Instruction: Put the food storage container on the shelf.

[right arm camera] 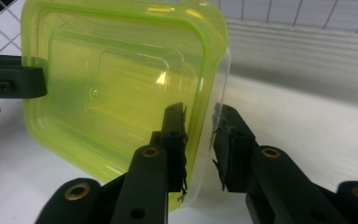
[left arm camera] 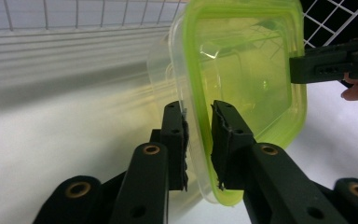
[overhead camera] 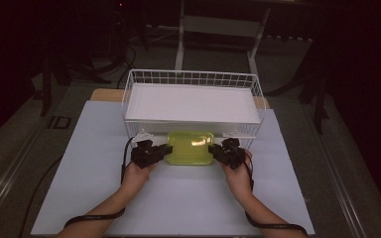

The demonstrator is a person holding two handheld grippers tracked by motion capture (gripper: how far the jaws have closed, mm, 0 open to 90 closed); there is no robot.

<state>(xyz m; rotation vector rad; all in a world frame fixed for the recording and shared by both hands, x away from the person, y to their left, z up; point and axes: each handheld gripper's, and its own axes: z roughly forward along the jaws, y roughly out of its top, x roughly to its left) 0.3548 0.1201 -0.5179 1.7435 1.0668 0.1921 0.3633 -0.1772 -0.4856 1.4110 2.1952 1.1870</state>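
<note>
box: a lidded green box is sitting just near of the wire basket | left gripper: clamping its left rim | right gripper: jaws straddling its right rim, grip unclear | table: lying underneath

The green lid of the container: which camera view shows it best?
The right gripper view: the green lid faces the camera almost whole. The left gripper view shows it slanted, with the clear tub behind. The high view shows it small, between the two grippers.
</note>
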